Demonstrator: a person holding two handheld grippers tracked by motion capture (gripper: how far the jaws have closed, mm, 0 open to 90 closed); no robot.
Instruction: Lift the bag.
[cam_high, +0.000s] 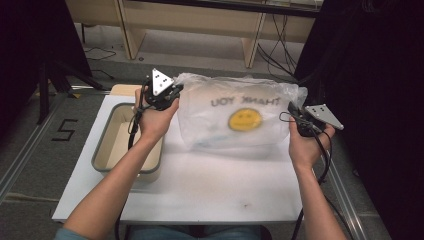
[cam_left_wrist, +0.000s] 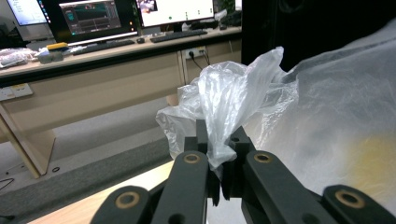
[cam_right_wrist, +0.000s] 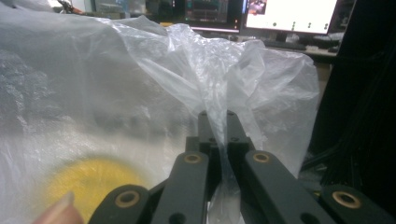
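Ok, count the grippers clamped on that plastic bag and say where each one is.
2. The left gripper pinches the plastic bag at its left edge, beside the tray. The right gripper pinches the bag's right edge. Both are shut on bunched film.

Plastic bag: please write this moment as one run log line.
plastic bag: held up over table | left gripper: shut on bag edge | right gripper: shut on other edge

Clear crinkled plastic bag (cam_high: 235, 117), yellow smiley face and mirrored "THANK YOU" print, stretched wide above the white desk (cam_high: 200, 185), corners bunched
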